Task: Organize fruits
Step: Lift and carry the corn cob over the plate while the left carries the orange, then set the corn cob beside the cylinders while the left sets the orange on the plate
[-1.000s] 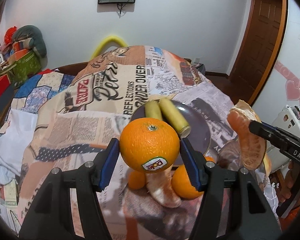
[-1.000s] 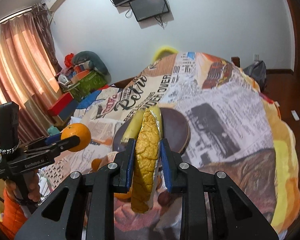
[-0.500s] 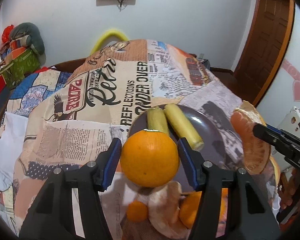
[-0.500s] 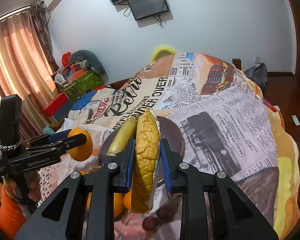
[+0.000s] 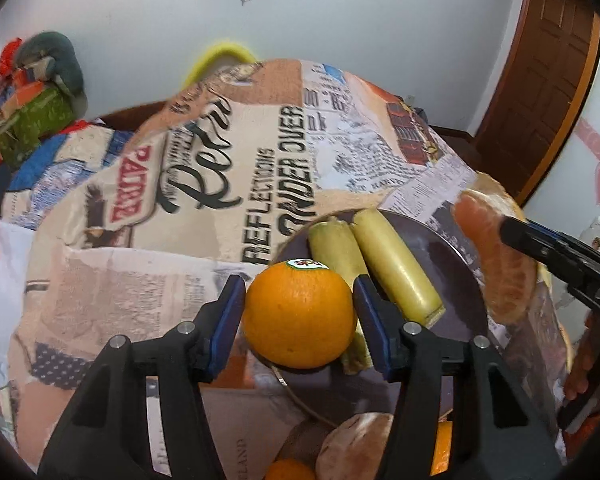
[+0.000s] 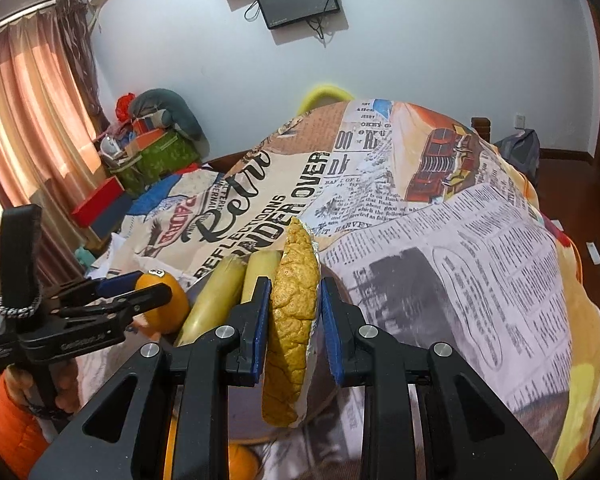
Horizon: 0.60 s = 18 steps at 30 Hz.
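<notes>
My left gripper (image 5: 299, 320) is shut on a whole orange (image 5: 299, 314) with a sticker, held over the near left rim of a dark plate (image 5: 452, 252). Two yellow-green banana pieces (image 5: 392, 268) lie on the plate. My right gripper (image 6: 294, 320) is shut on a peeled orange half (image 6: 294, 320), rind side toward its camera; in the left wrist view the half (image 5: 496, 260) hangs over the plate's right rim. The left gripper and orange (image 6: 164, 300) show at the left of the right wrist view, beside the bananas (image 6: 220, 296).
The plate sits on a bed covered by a newspaper-print blanket (image 5: 220, 168). Loose fruit lies in front of the plate: a small orange (image 5: 288, 470), a peeled piece (image 5: 352, 448) and another orange (image 5: 440, 452). Clutter (image 6: 156, 140) is piled at the far left.
Both grippers have moved forward toward the plate with their fruit. The whole orange is now over the plate's rim and the loose fruit has dropped to the bottom of view.
</notes>
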Each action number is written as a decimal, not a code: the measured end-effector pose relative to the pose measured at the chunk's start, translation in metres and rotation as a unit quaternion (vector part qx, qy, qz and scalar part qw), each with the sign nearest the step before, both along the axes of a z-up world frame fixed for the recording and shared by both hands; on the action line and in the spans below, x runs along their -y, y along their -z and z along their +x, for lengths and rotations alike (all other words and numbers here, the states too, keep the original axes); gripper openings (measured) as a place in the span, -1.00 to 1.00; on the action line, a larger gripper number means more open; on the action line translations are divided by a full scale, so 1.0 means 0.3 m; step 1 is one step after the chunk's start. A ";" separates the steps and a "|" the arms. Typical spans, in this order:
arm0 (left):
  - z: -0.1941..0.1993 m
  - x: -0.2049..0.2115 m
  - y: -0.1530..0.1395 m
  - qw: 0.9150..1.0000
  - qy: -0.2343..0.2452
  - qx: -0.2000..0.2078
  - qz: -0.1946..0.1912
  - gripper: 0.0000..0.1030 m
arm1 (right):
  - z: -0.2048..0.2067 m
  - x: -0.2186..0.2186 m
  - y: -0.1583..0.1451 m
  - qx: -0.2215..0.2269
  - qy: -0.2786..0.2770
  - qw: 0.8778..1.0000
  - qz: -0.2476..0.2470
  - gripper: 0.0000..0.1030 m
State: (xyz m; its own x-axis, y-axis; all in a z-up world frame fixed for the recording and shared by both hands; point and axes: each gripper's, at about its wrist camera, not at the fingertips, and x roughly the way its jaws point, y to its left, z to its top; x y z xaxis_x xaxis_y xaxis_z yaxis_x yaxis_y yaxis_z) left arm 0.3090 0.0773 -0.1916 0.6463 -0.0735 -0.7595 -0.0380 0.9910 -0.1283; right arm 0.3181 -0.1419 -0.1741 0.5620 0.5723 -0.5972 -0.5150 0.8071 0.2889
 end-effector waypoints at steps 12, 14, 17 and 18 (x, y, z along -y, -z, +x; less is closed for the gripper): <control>0.048 0.049 0.020 1.000 0.012 0.000 0.028 0.07 | 0.063 -0.100 0.064 -0.005 -0.030 0.998 -0.050 -0.56; 0.050 0.049 0.020 1.000 0.013 -0.001 0.028 0.07 | 0.060 -0.117 0.085 -0.015 -0.042 0.997 -0.055 -0.56; 0.049 0.050 0.018 0.999 0.013 -0.002 0.030 0.07 | 0.052 -0.121 0.092 -0.017 -0.044 0.997 -0.058 -0.53; 0.049 0.051 0.017 0.999 0.014 -0.003 0.032 0.09 | 0.056 -0.120 0.092 -0.024 -0.047 0.997 -0.053 -0.50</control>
